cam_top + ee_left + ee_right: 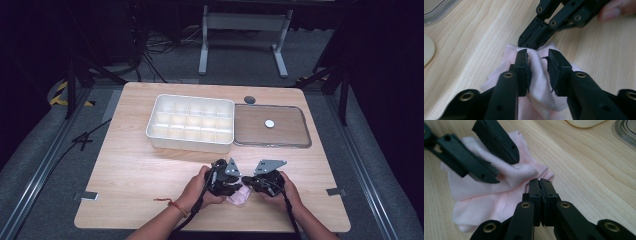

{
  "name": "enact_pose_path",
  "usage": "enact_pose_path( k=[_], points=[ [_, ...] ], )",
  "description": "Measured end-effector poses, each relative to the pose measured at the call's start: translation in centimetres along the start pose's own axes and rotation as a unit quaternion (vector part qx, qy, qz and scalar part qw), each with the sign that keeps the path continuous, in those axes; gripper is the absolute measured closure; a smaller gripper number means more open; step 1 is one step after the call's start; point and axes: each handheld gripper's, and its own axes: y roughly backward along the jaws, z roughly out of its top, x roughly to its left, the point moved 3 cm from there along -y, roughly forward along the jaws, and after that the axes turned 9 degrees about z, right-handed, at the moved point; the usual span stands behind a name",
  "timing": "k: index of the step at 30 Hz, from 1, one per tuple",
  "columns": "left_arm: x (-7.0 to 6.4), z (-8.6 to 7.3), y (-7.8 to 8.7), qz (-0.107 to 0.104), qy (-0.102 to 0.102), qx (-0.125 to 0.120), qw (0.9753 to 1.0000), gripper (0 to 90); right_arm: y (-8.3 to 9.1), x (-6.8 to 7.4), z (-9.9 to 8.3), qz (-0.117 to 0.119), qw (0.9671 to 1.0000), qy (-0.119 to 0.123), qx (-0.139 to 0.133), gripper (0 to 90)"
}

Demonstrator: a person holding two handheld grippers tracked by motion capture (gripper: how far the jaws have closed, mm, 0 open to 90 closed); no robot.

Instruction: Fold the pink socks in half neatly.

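A small pink cloth (239,196) lies crumpled on the wooden table (130,165) near its front edge, between my two hands. My left gripper (537,53) stands open, its jaws astride a raised fold of the cloth (539,75). In the high view the left gripper (235,190) comes in from the left. My right gripper (540,181) is shut, its tips pinching the cloth's (486,185) edge. From the right gripper view the left gripper (505,168) straddles the fold. The right gripper (529,42) points down onto the cloth's far edge.
A white box (190,145) with several compartments sits mid-table. A clear flat lid (272,142) lies right of it, with a small white disc (269,123) on it. A grey disc (249,99) lies behind the lid. Bare table stretches to the left.
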Motion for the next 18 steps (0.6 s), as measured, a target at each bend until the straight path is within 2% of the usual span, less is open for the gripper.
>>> enact_pose_path(
  k=[2,3,5,7,8,10,11,12,14,18],
  points=[
    [-0.2,0.5,0.4,0.010,0.005,-0.014,0.9998,59.9,0.0,0.0,0.0,0.002,1.0000,0.000,0.000,88.5],
    [-0.2,0.7,0.8,0.012,0.004,-0.022,0.9997,59.3,0.0,0.0,0.0,0.002,1.0000,0.000,0.001,88.6],
    [-0.1,1.1,2.4,0.015,0.006,-0.055,0.9984,56.2,0.0,0.0,0.0,0.000,1.0000,0.004,0.001,88.7],
    [0.5,0.9,4.3,0.022,0.010,-0.069,0.9973,56.0,0.0,0.0,0.0,-0.001,1.0000,0.006,0.000,88.9],
    [0.9,0.4,5.0,0.031,0.007,-0.069,0.9971,57.3,0.0,0.0,0.0,0.000,1.0000,0.006,-0.001,88.9],
    [1.4,-0.5,5.6,0.036,0.013,-0.068,0.9969,62.4,0.0,0.0,0.0,-0.001,1.0000,0.006,-0.002,88.9],
    [1.6,-1.3,5.7,0.033,0.018,-0.064,0.9972,65.3,0.0,0.0,0.0,-0.001,1.0000,0.006,-0.001,88.9],
    [1.6,-1.3,5.7,0.033,0.018,-0.064,0.9972,69.5,0.0,0.0,0.0,-0.001,1.0000,0.006,-0.001,88.9],
    [1.4,-2.6,5.5,0.011,0.028,-0.056,0.9980,72.7,0.0,0.0,0.0,-0.002,1.0000,0.008,0.000,88.8],
    [0.1,-3.8,4.8,-0.015,0.029,-0.043,0.9985,69.1,0.0,0.0,0.0,-0.002,1.0000,0.007,-0.001,88.9]
  ],
)
